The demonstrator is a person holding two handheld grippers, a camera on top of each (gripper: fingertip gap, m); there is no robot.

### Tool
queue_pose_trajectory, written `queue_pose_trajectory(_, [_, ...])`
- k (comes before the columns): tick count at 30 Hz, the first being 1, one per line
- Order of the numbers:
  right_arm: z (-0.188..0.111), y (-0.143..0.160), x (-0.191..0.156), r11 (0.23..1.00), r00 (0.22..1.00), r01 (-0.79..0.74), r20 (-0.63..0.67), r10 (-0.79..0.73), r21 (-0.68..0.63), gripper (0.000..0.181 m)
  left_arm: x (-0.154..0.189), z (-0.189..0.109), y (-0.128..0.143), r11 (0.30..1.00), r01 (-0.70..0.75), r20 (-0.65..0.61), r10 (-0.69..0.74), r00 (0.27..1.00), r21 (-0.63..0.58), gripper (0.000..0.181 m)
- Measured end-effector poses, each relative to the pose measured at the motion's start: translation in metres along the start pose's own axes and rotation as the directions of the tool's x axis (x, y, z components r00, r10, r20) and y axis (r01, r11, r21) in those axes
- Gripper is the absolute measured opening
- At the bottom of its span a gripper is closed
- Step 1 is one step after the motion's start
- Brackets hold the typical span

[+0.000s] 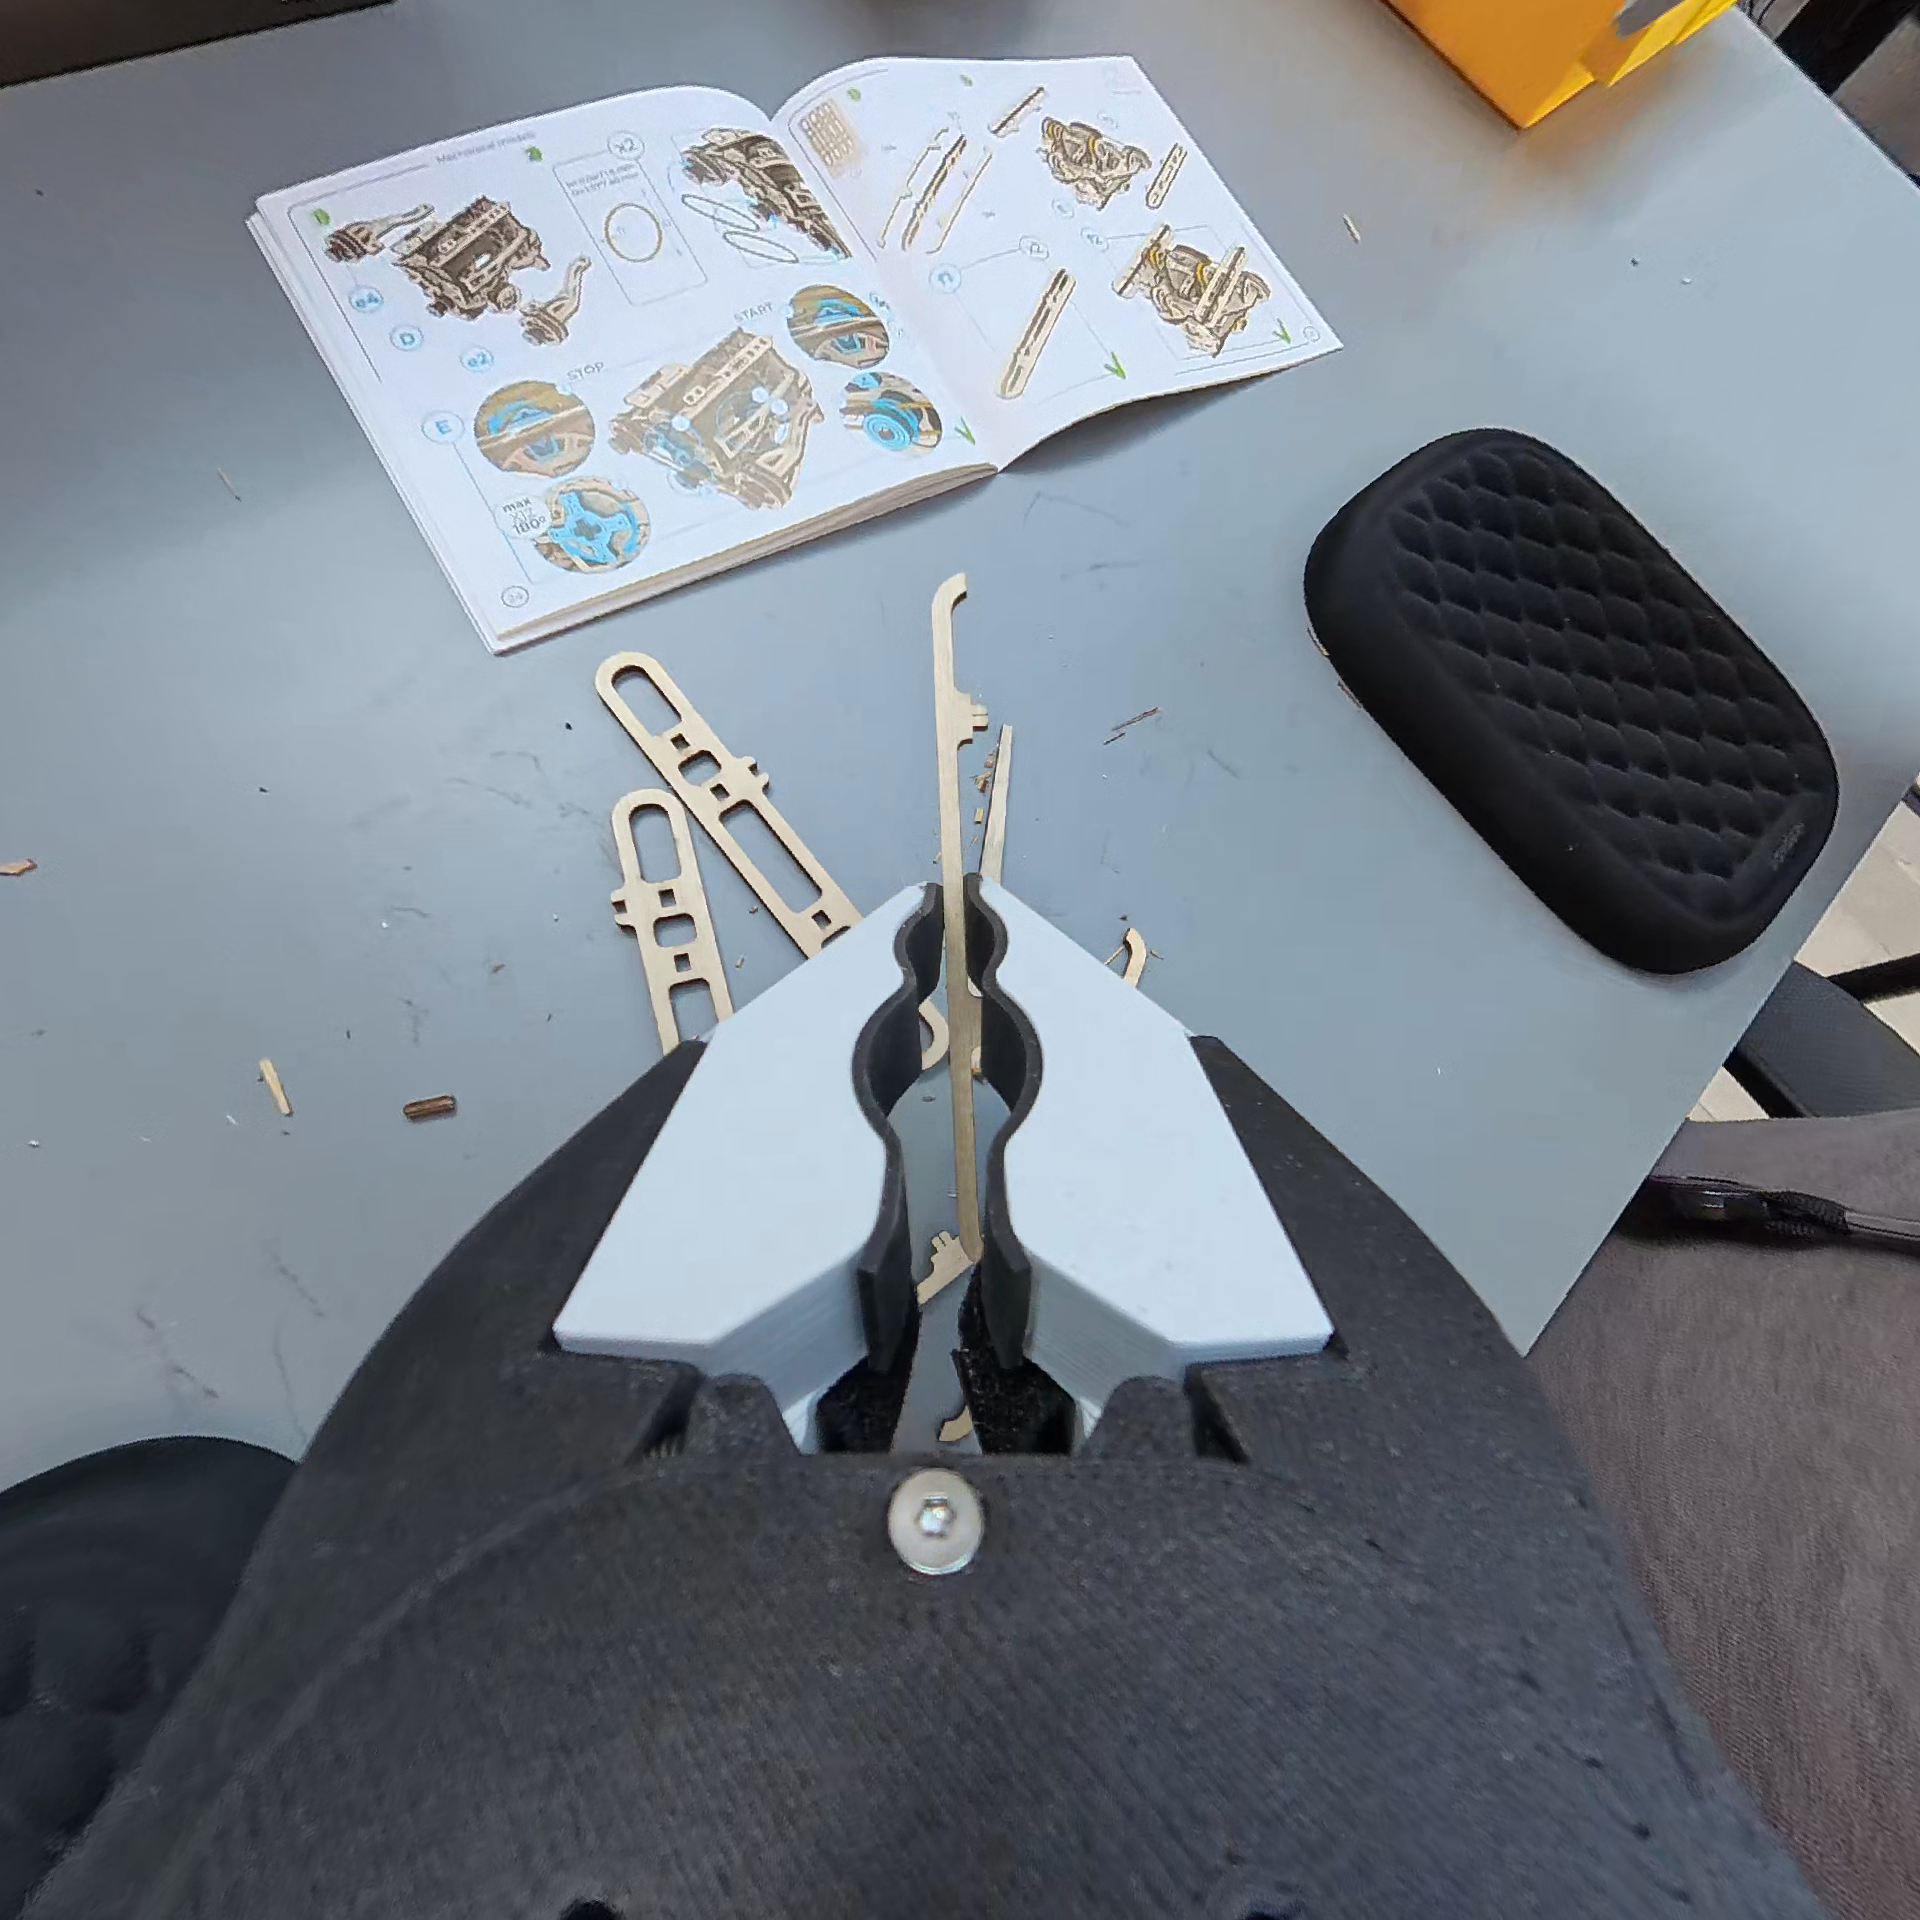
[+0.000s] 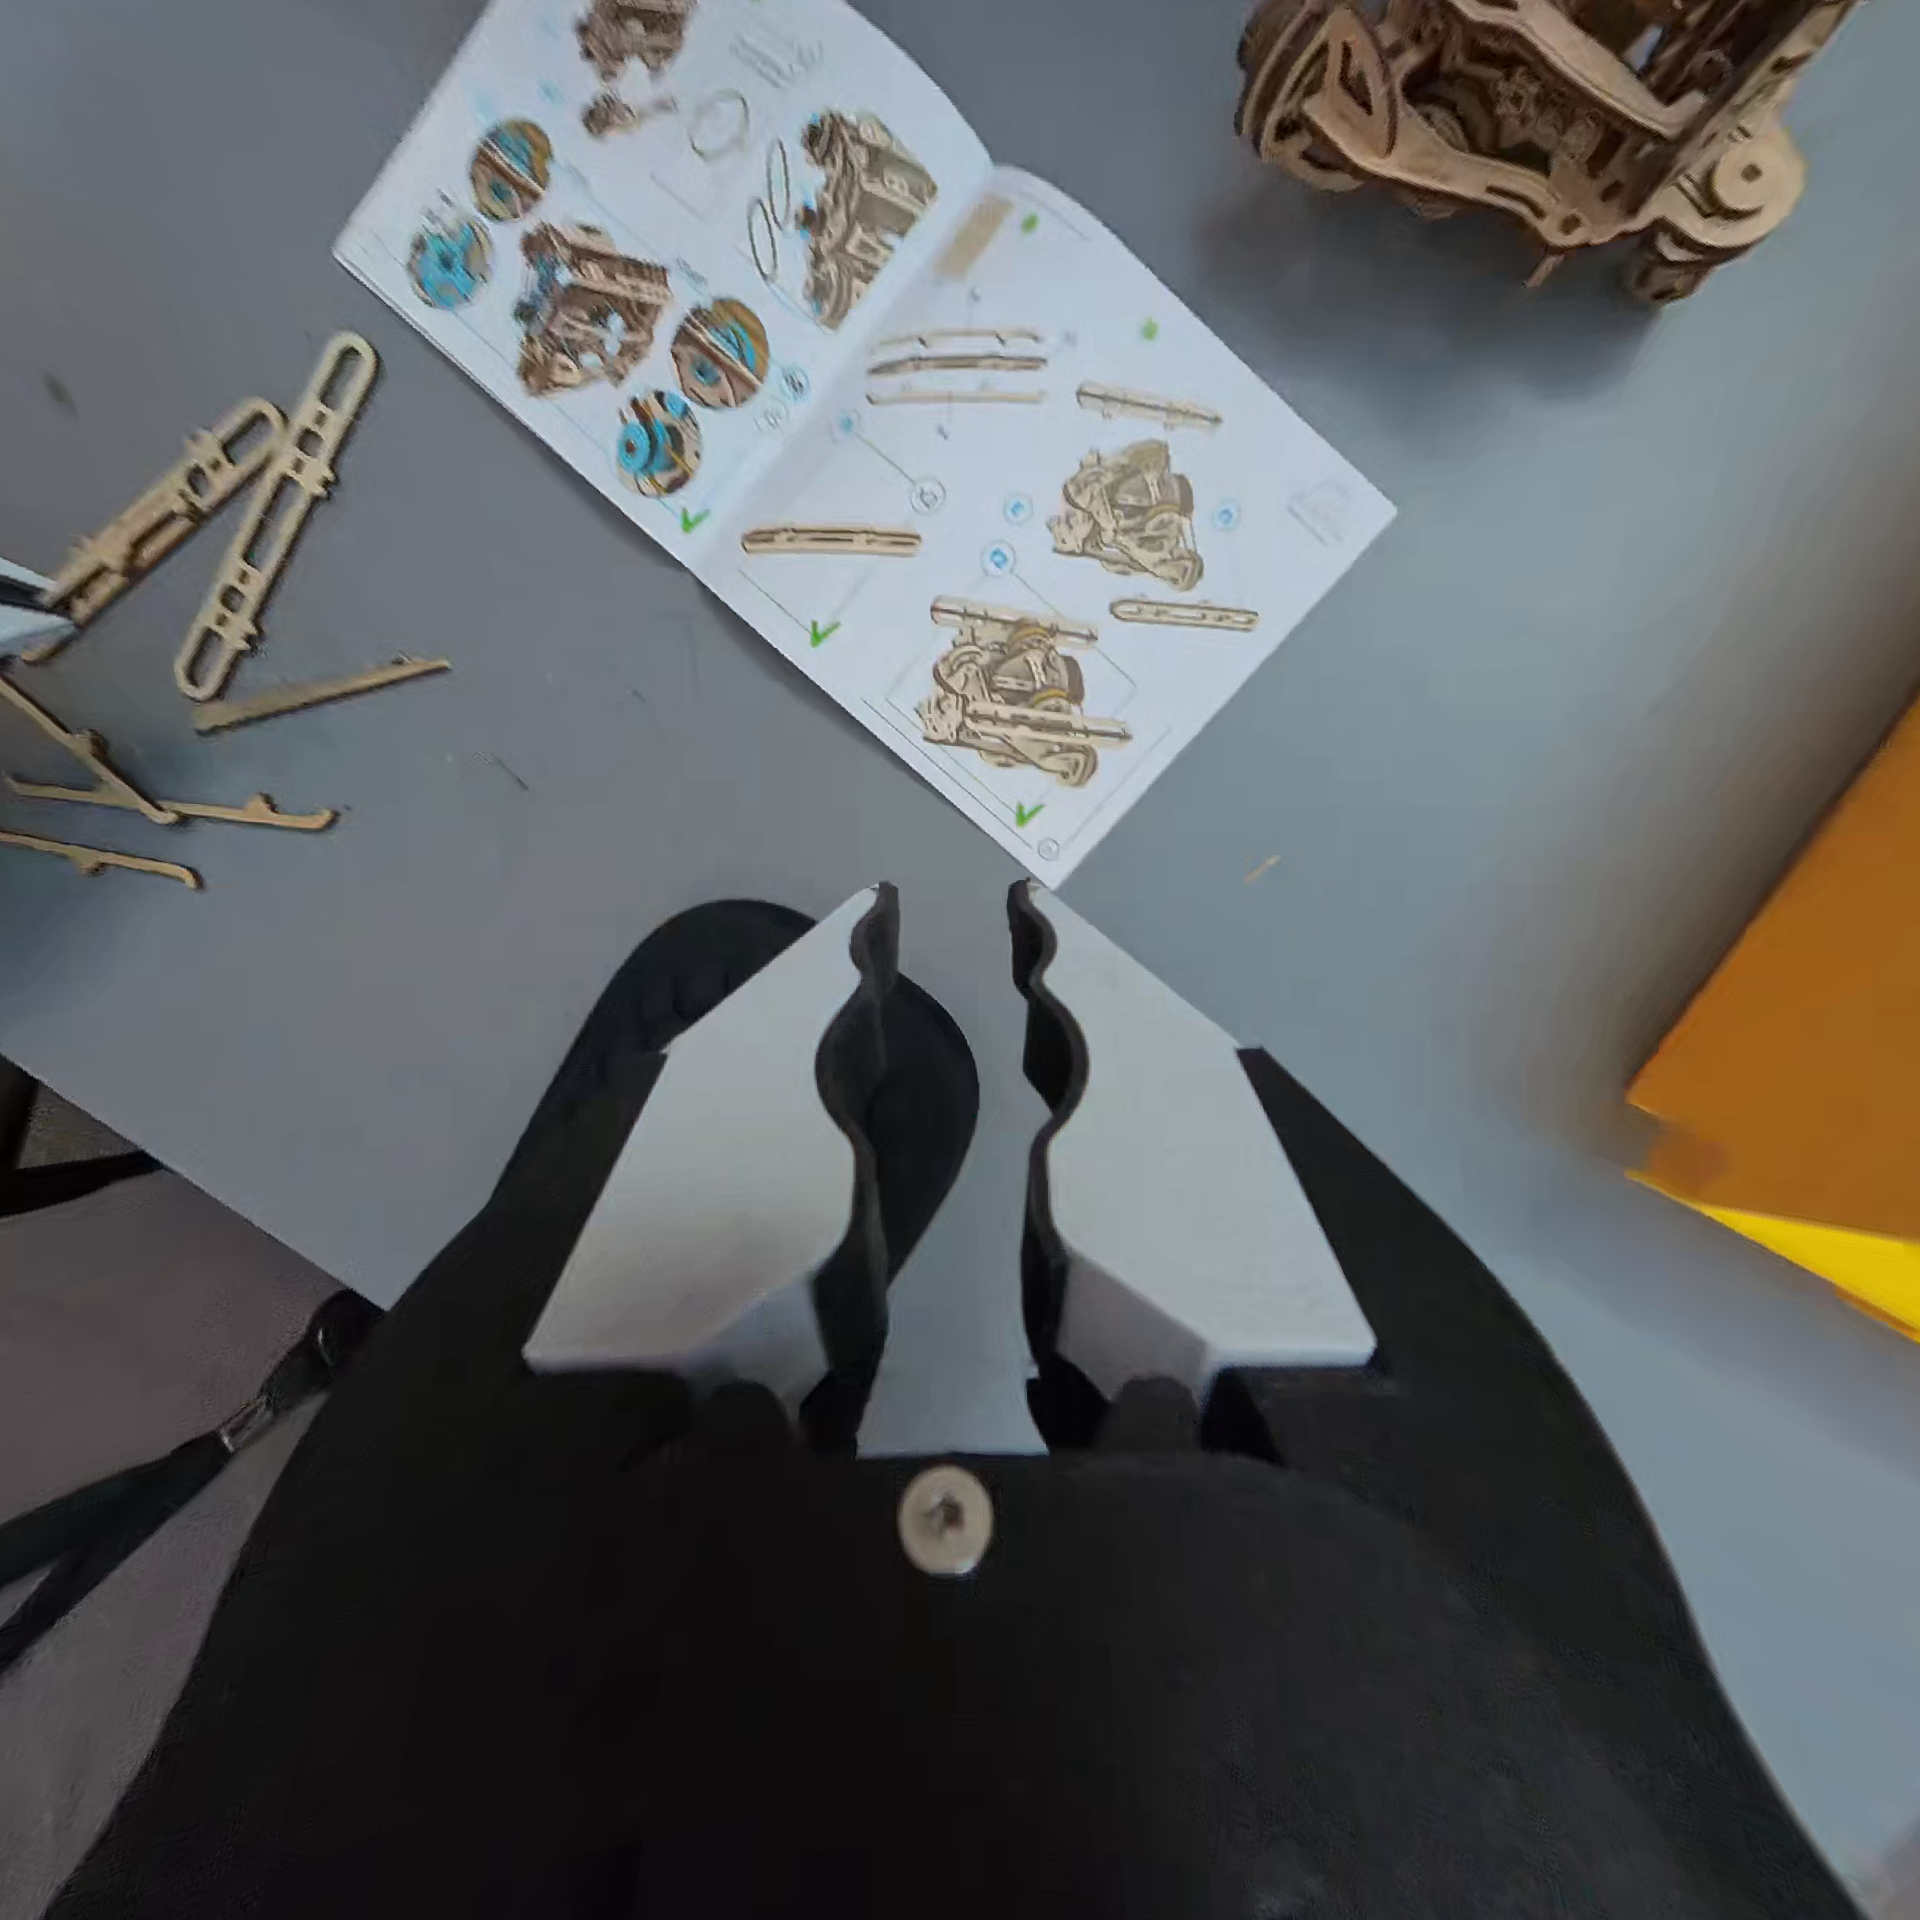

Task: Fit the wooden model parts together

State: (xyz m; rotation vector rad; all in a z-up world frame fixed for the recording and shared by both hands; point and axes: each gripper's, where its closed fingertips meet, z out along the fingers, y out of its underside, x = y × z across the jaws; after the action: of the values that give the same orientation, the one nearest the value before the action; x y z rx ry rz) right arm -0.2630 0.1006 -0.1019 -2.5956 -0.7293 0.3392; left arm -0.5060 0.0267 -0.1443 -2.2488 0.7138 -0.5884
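The left gripper (image 1: pixel 948 883) is closed on a thin wooden strip (image 1: pixel 948 748), pinched edge-on between the black wavy pads (image 1: pixel 992 935); the strip runs up past the fingertips and back down the slot toward the gripper body. Just beyond and left of the fingertips two slotted bars (image 1: pixel 717 800) lie flat on the table (image 1: pixel 312 779), overlapping at their near ends. More thin strips lie just behind the held one, partly hidden by the fingers.

The right gripper (image 2: pixel 951 894) hangs with its jaws parted by a clear gap and nothing between them, over the near table edge and a black pad (image 2: pixel 727 935). The loose parts lie well off to its left, the slotted bars (image 2: pixel 270 520) farther out and four hooked strips (image 2: pixel 312 691) nearer. The built wooden model (image 2: pixel 1538 135) stands far ahead to the right.

The parts are pale laser-cut plywood, flat with notched edges. The fingers are grey plastic wedges with black rubbery liners. The pad (image 1: pixel 1569 696) is black foam with a honeycomb quilt. An open booklet (image 1: pixel 769 343) lies ahead of both grippers, a yellow box (image 2: pixel 1787 1039) at the right. The grey tabletop is scuffed and dotted with wood chips, with bare room between booklet and grippers.
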Motion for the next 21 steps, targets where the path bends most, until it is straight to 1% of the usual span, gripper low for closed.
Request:
queue_pose_trajectory(1, [-0.01, 0.006, 0.005, 0.993, 0.993, 0.023, -0.115, -0.037, -0.12, 0.024, -0.001, -0.001, -0.002, 1.0, -0.005, 0.004, 0.005, 1.0, -0.004, 0.001])
queue_pose_trajectory(2, [-0.023, 0.009, 0.009, 0.972, 0.969, 0.049, -0.224, -0.102, -0.229, 0.022, -0.003, -0.002, -0.004, 1.0, -0.012, 0.012, 0.012, 1.0, -0.008, 0.001])
queue_pose_trajectory(3, [-0.035, 0.009, 0.008, 0.944, 0.938, 0.086, -0.293, -0.185, -0.32, 0.02, -0.006, -0.004, -0.007, 1.0, -0.02, 0.024, 0.02, 1.0, -0.011, 0.001])
queue_pose_trajectory(5, [-0.055, 0.005, -0.01, 0.879, 0.884, 0.161, -0.33, -0.331, -0.449, 0.013, -0.011, -0.009, -0.01, 0.999, -0.031, 0.046, 0.032, 0.998, -0.017, 0.001])
queue_pose_trajectory(7, [-0.071, 0.0, -0.024, 0.821, 0.813, 0.206, -0.373, -0.447, -0.533, 0.005, -0.018, -0.013, -0.014, 0.999, -0.031, 0.068, 0.031, 0.997, -0.013, 0.001])
queue_pose_trajectory(8, [-0.076, 0.002, -0.032, 0.786, 0.788, 0.229, -0.365, -0.496, -0.574, 0.002, -0.021, -0.015, -0.017, 1.0, -0.026, 0.076, 0.027, 0.997, -0.006, 0.001])
queue_pose_trajectory(10, [-0.084, 0.007, -0.038, 0.711, 0.727, 0.241, -0.363, -0.583, -0.66, 0.0, -0.025, -0.018, -0.021, 1.0, -0.014, 0.085, 0.013, 0.996, 0.016, 0.001])
queue_pose_trajectory(12, [-0.086, 0.013, -0.044, 0.665, 0.711, 0.236, -0.34, -0.616, -0.709, 0.0, -0.028, -0.019, -0.025, 0.999, -0.006, 0.091, 0.003, 0.996, 0.036, 0.001])
queue_pose_trajectory(16, [-0.084, 0.02, -0.052, 0.604, 0.7, 0.257, -0.286, -0.655, -0.754, 0.0, -0.032, -0.018, -0.026, 0.999, 0.005, 0.093, -0.01, 0.996, 0.049, 0.001])
queue_pose_trajectory(21, [-0.089, 0.024, -0.044, 0.569, 0.696, 0.211, -0.286, -0.658, -0.795, 0.0, -0.037, -0.017, -0.022, 0.999, 0.016, 0.1, -0.021, 0.995, 0.045, 0.001])
